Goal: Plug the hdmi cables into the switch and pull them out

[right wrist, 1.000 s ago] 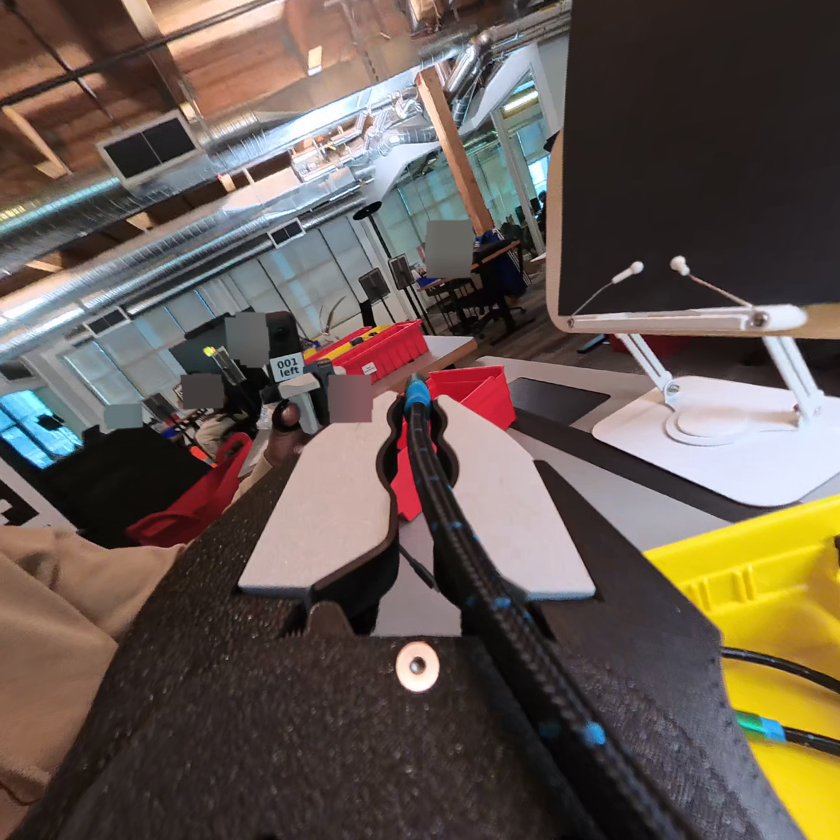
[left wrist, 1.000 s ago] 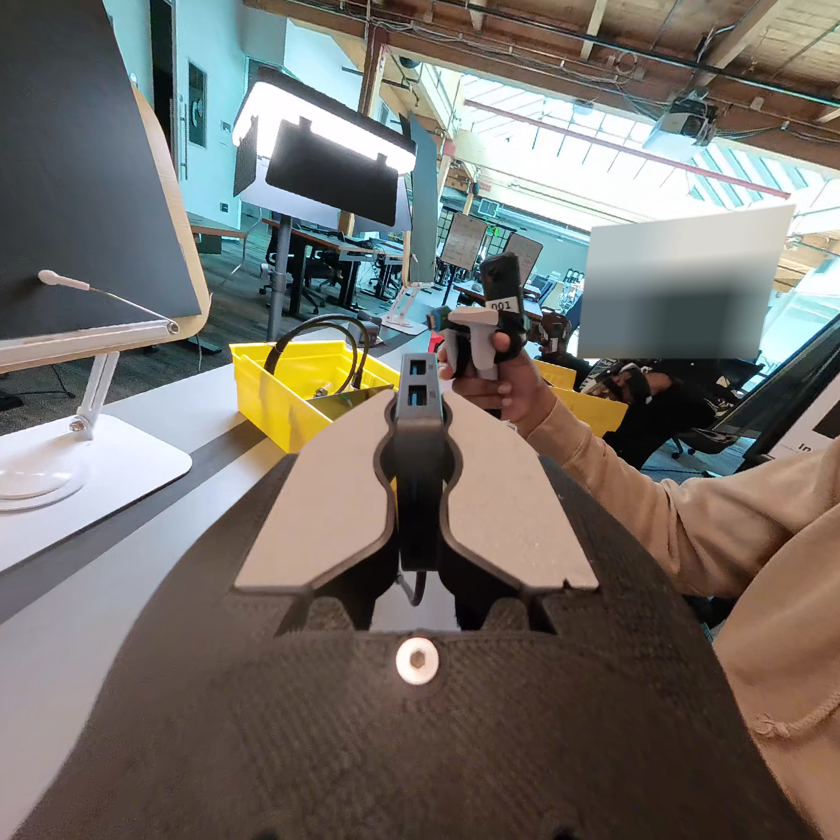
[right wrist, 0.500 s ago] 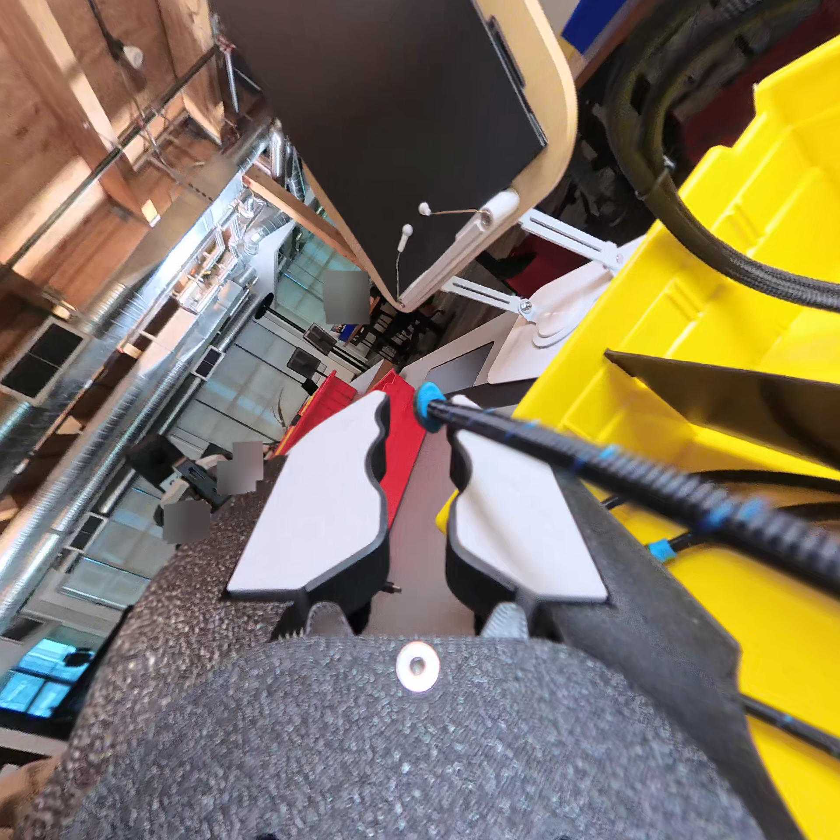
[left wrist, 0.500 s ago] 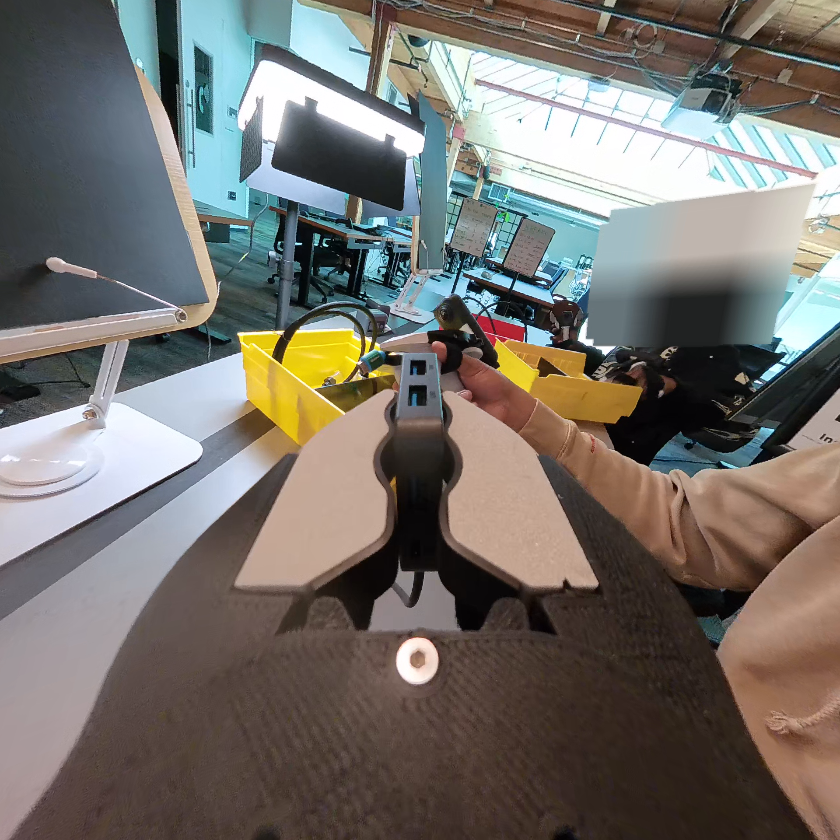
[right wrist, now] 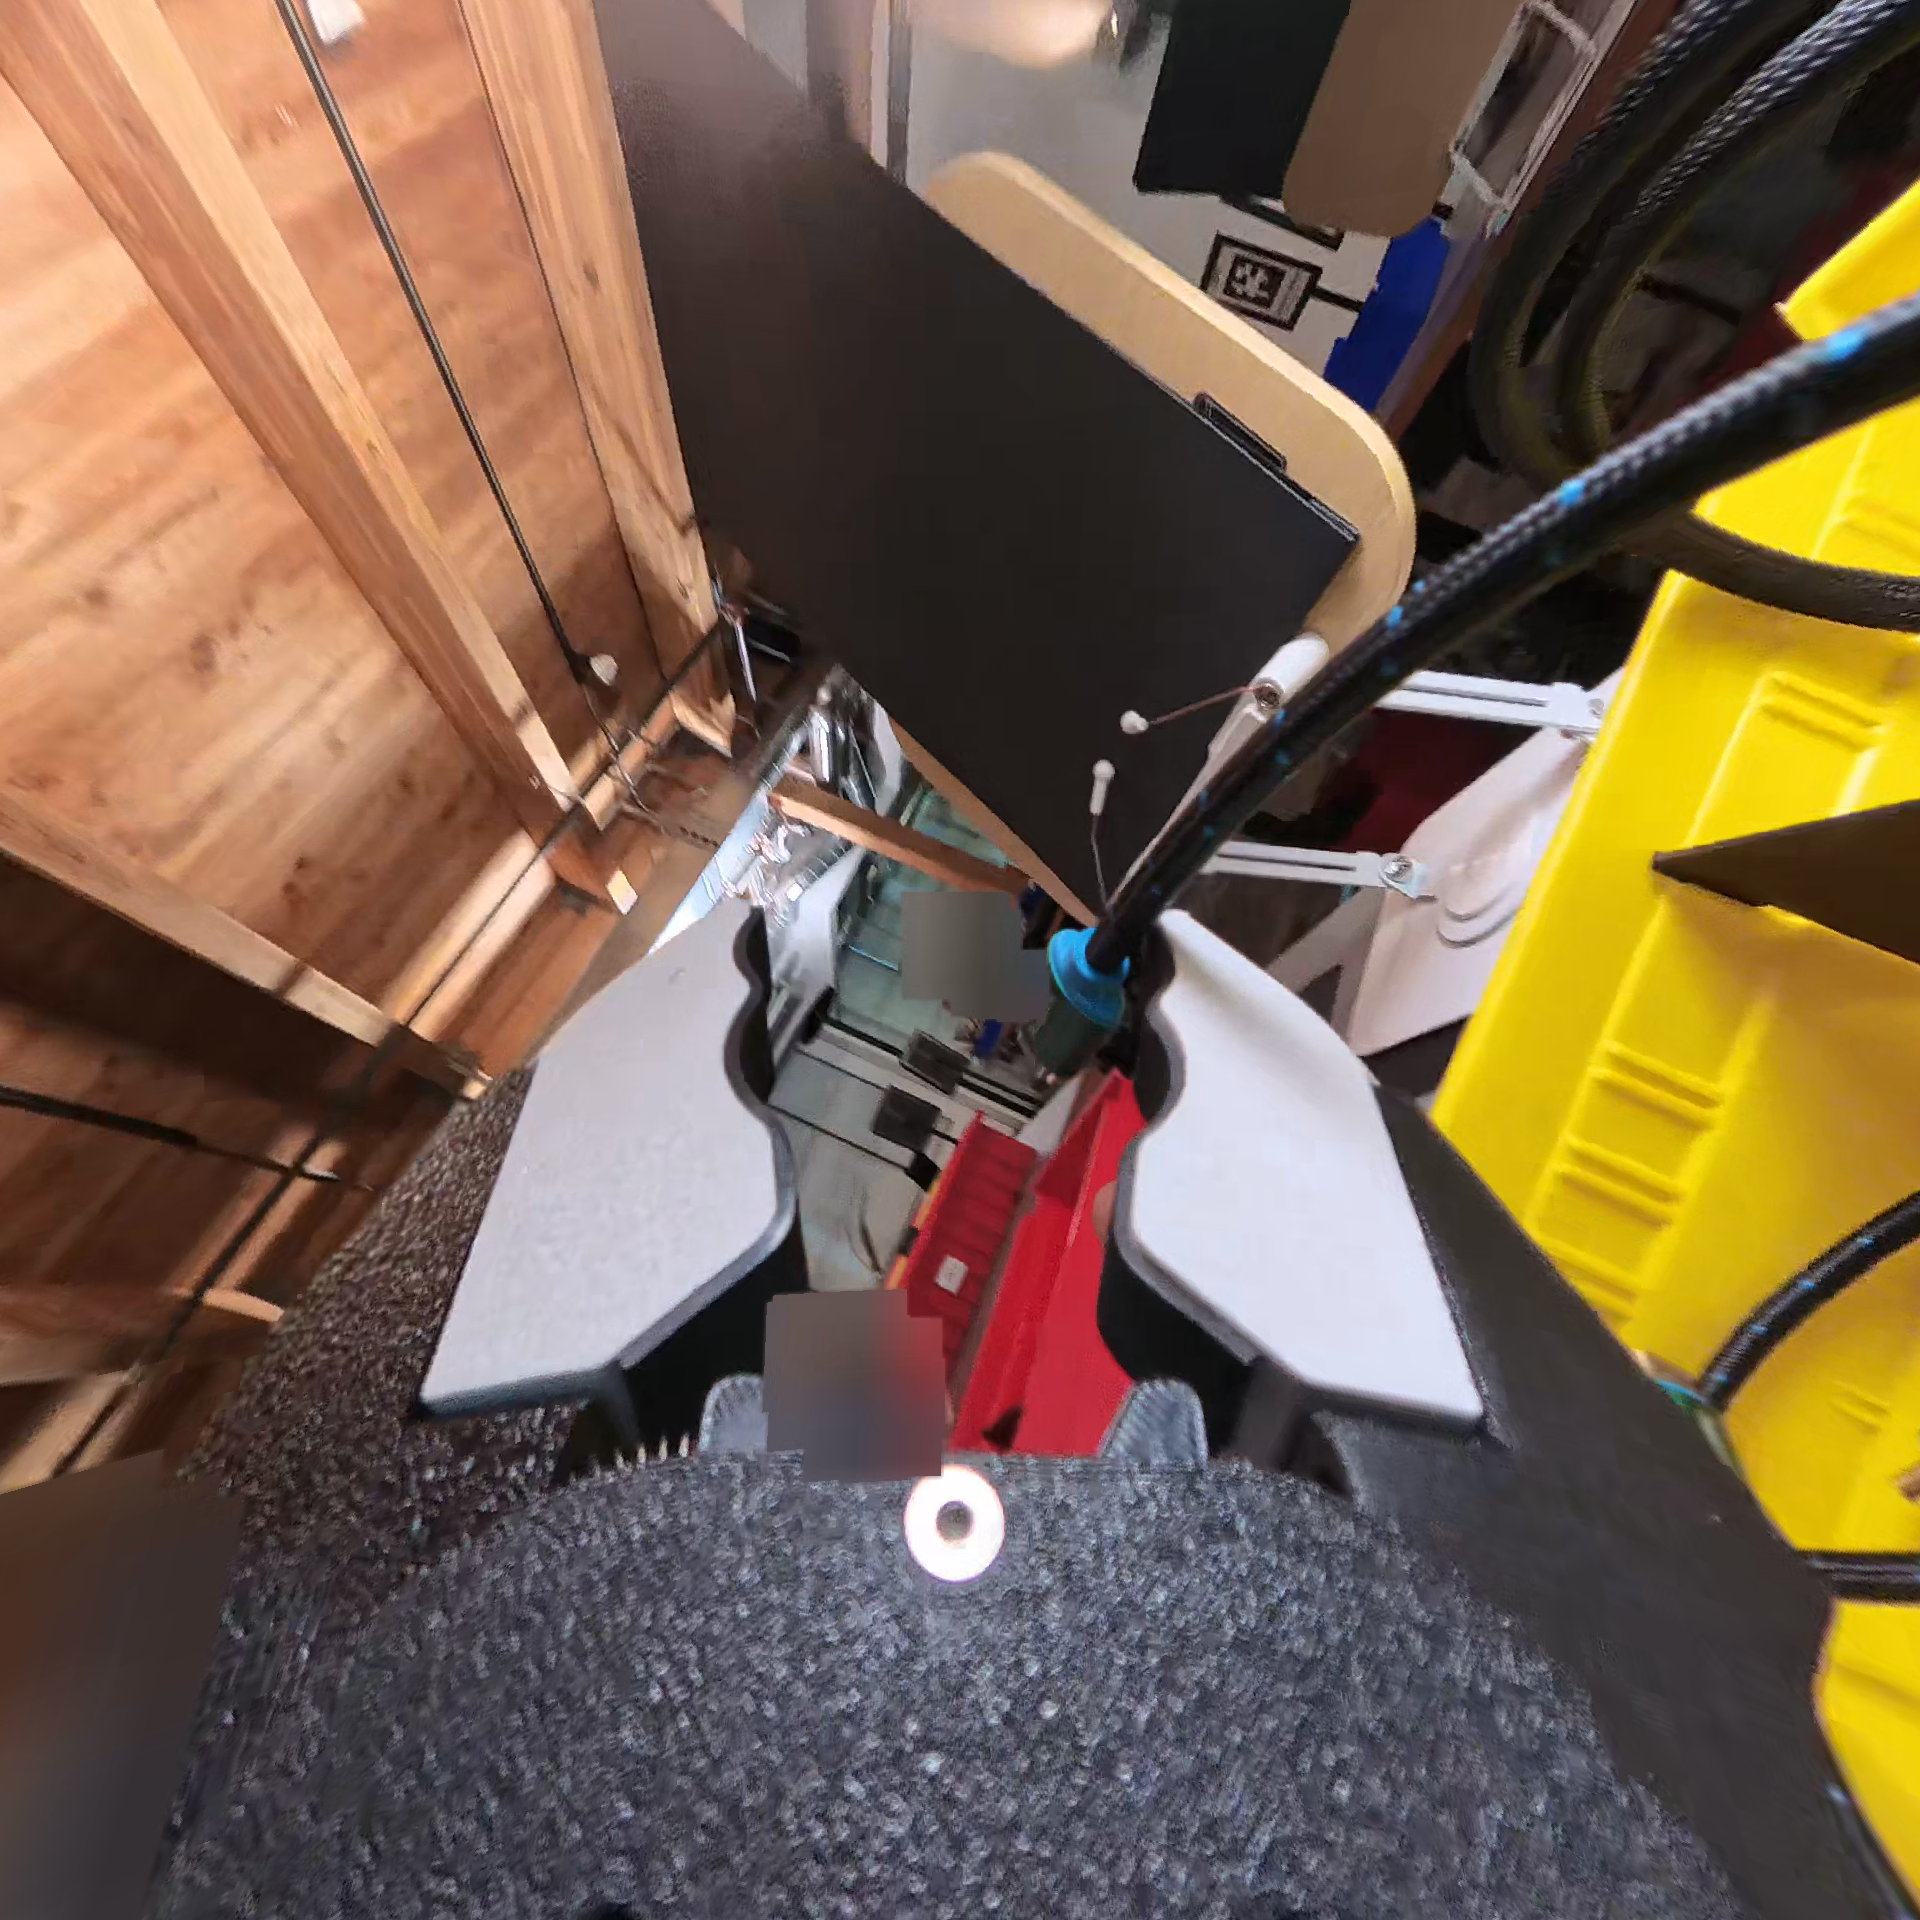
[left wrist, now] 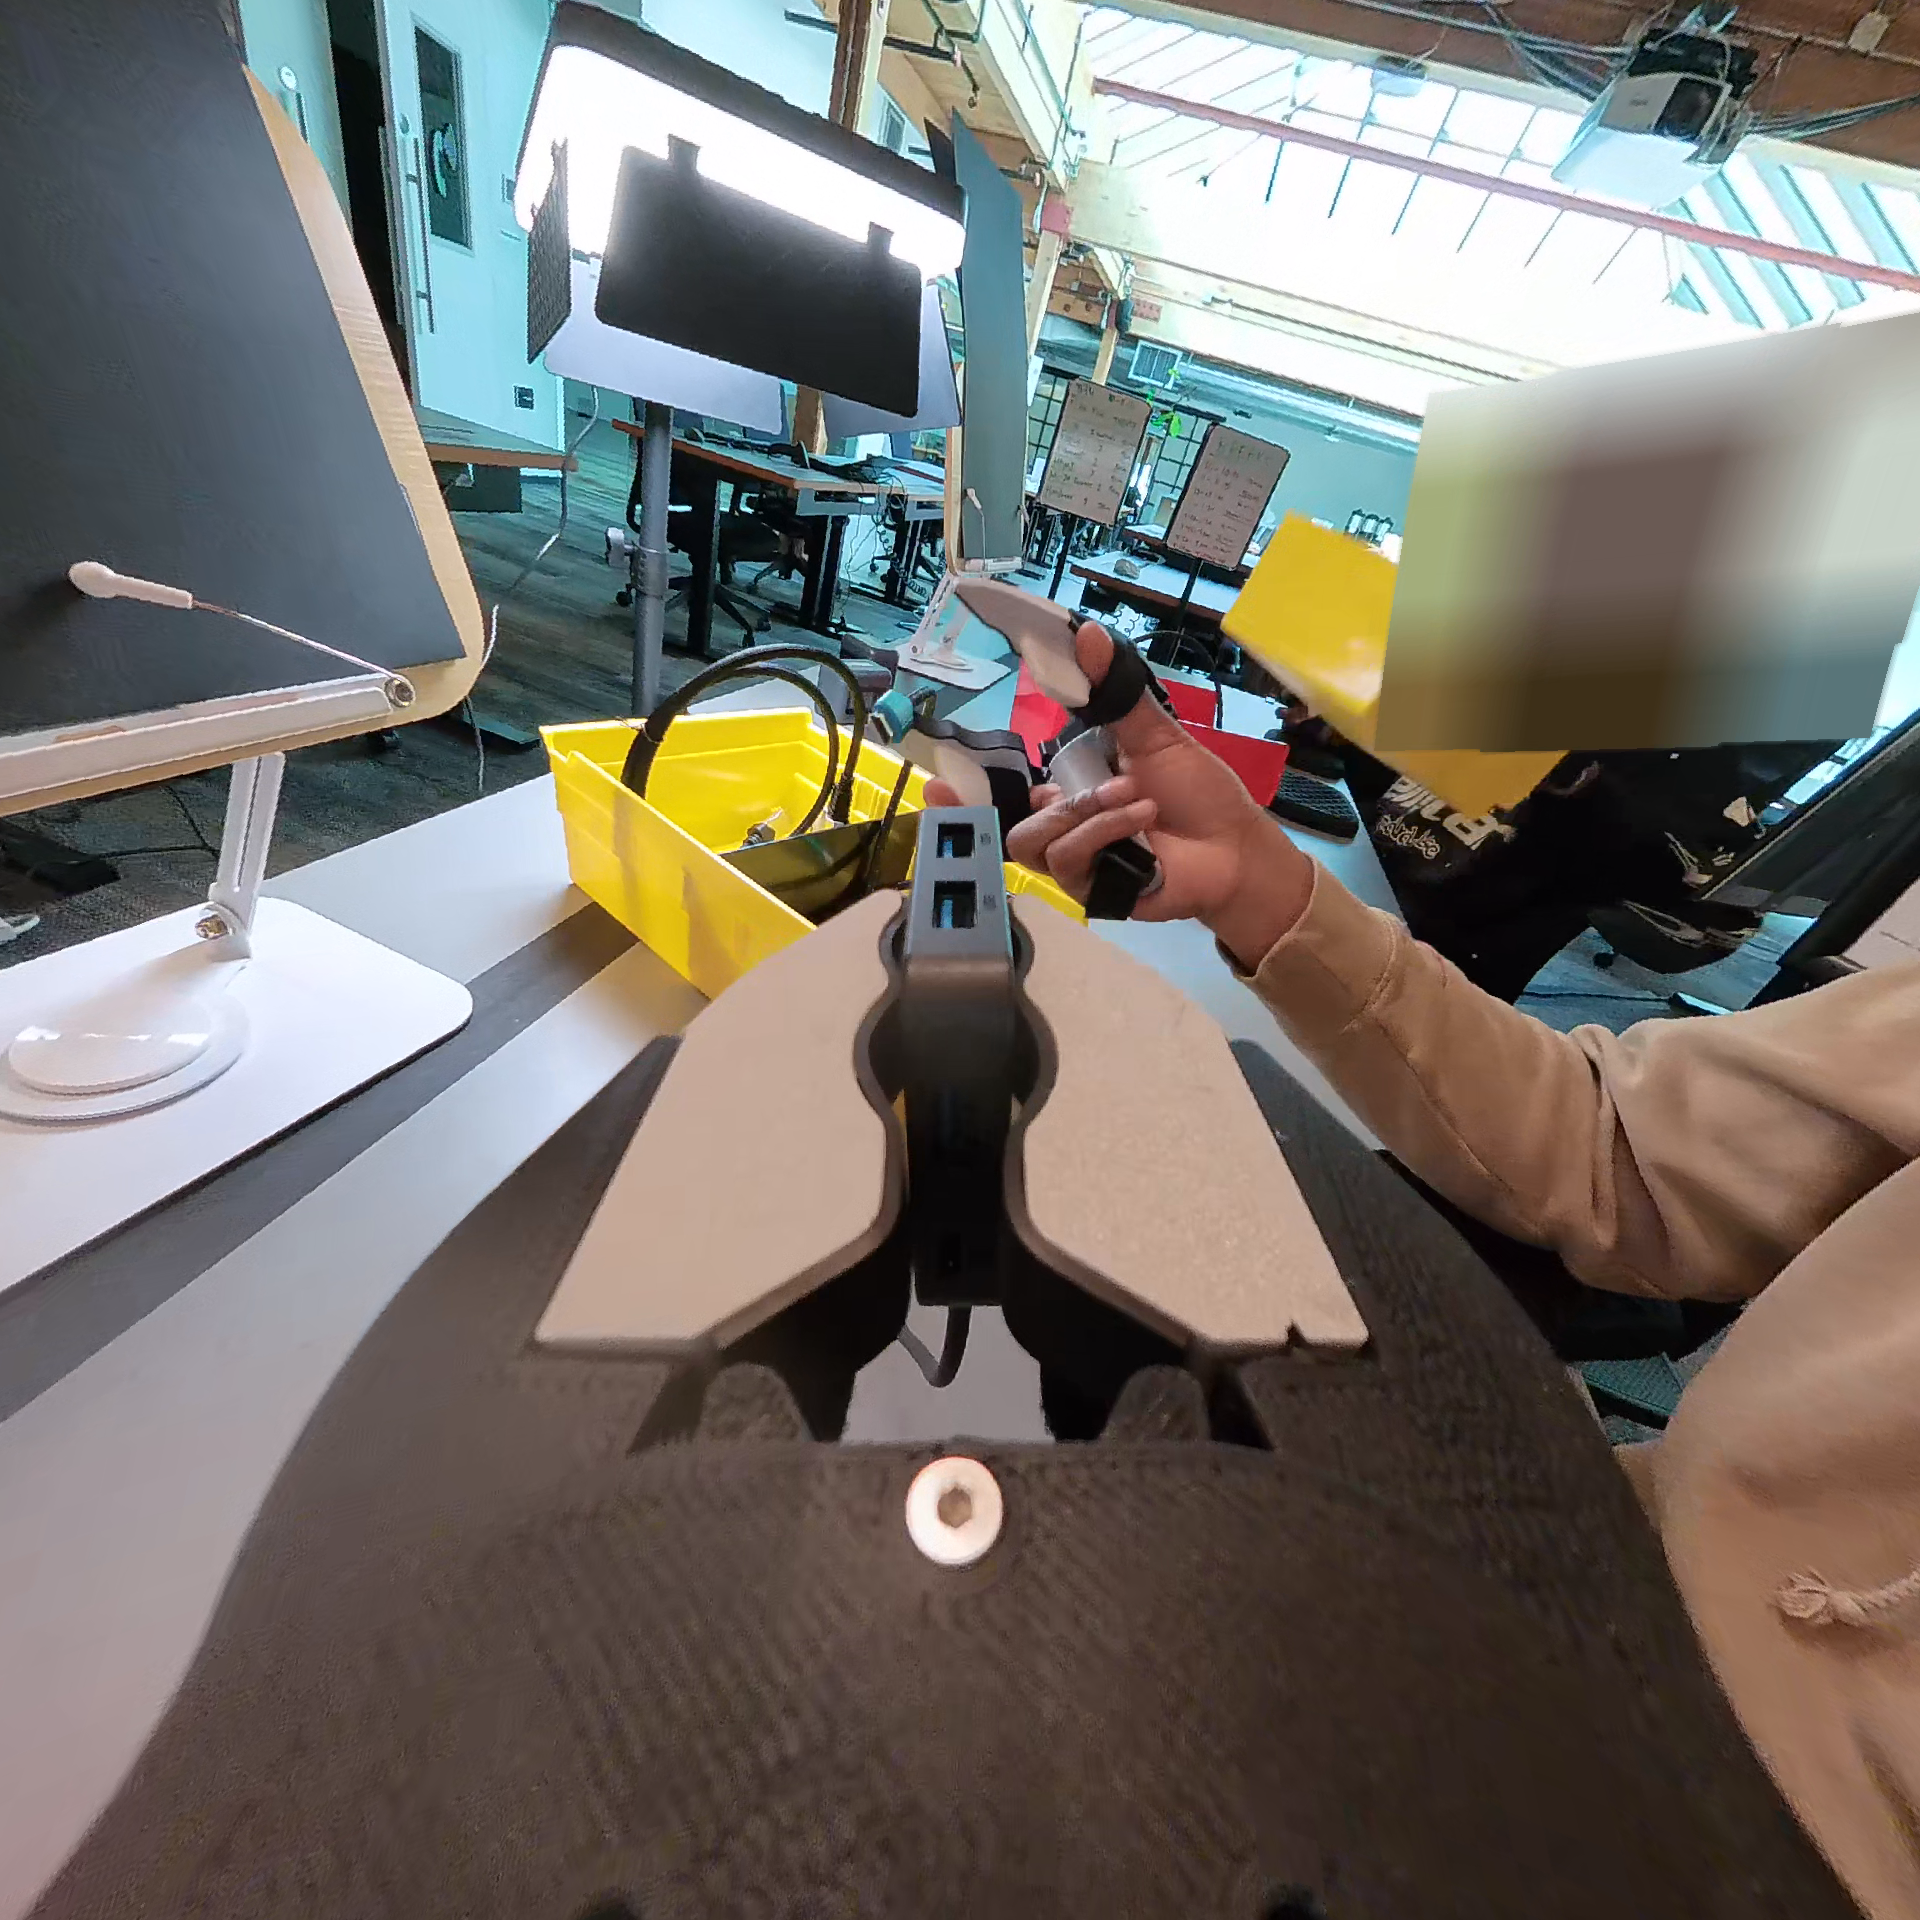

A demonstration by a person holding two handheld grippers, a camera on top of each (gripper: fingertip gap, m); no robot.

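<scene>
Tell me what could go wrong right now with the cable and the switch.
1. The right hand-held gripper is open, and the cable plug only leans against one finger. It could slip off and drop toward the yellow bin.
2. The braided cable arcs up taut from the plug, so its pull may twist the plug out of line.
3. The left hand-held gripper pinches the switch narrowly; a skewed plug push might tilt it.

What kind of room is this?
Probably a big open workshop or office: rows of desks farther back, whiteboards, a wooden beam ceiling, and a table with a yellow bin of cables.
</scene>
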